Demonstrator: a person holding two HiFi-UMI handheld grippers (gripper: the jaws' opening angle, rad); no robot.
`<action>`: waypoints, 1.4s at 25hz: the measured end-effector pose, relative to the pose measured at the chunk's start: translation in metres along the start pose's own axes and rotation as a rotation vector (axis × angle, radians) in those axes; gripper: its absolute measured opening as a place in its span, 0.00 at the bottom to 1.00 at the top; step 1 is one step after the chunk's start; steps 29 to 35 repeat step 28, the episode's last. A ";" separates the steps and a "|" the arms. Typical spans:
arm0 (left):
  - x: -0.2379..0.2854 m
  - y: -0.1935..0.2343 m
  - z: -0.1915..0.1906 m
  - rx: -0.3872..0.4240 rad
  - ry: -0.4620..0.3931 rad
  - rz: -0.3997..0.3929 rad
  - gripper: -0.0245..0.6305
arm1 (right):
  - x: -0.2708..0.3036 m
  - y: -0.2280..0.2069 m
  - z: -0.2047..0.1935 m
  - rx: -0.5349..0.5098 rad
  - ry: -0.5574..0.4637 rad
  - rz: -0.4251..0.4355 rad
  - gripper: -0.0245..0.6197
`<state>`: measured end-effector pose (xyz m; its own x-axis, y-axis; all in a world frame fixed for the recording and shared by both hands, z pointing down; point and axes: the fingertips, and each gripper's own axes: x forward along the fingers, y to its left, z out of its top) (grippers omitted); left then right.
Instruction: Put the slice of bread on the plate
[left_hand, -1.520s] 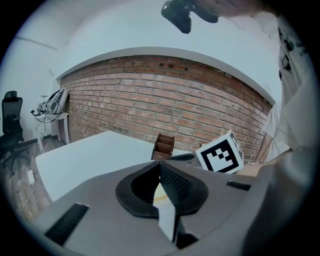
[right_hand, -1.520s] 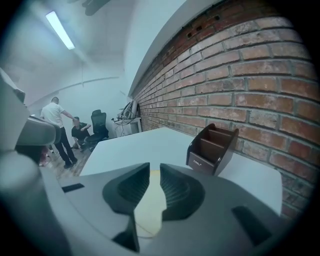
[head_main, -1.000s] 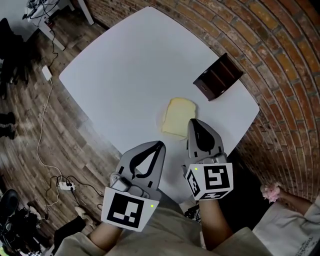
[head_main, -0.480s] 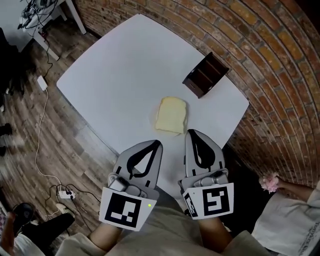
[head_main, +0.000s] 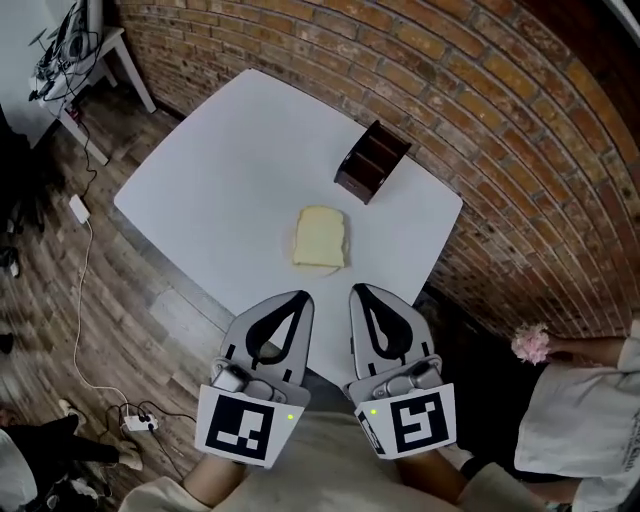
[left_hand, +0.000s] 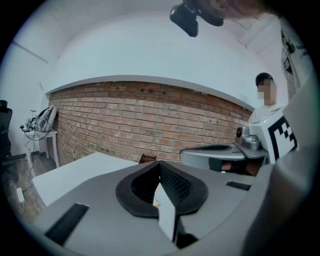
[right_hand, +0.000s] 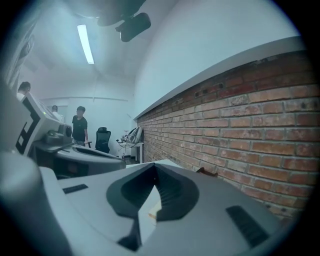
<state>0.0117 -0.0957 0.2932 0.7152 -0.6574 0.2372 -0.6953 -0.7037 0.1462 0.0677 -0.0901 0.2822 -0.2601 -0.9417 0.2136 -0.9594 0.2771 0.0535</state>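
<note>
A pale yellow slice of bread (head_main: 321, 238) lies flat near the middle of the white table (head_main: 220, 170). A faint white rim, perhaps the plate (head_main: 325, 270), shows at the slice's near edge; it is hard to tell from the tabletop. Both grippers hang side by side off the table's near edge, well short of the bread. My left gripper (head_main: 302, 296) (left_hand: 159, 163) is shut with nothing in it. My right gripper (head_main: 357, 289) (right_hand: 154, 165) is likewise shut and empty.
A dark brown wooden holder (head_main: 372, 160) stands behind the bread near the table's far edge. A brick wall (head_main: 480, 110) runs close along the right. A person's sleeve (head_main: 590, 420) is at the lower right. Cables (head_main: 85, 250) cross the wooden floor at left.
Both grippers have pulled back from the bread toward me and risen, still shut. The bread has stayed where it lay. The table now looks smaller and farther off.
</note>
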 end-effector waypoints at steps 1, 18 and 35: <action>-0.003 -0.003 0.002 0.003 -0.004 -0.004 0.05 | -0.005 0.003 0.001 0.002 -0.002 0.000 0.05; -0.030 -0.046 0.019 0.059 -0.025 -0.064 0.05 | -0.052 0.020 0.005 0.049 0.002 0.032 0.05; -0.021 -0.047 0.022 0.059 -0.025 -0.051 0.05 | -0.049 0.014 0.001 0.052 0.019 0.073 0.05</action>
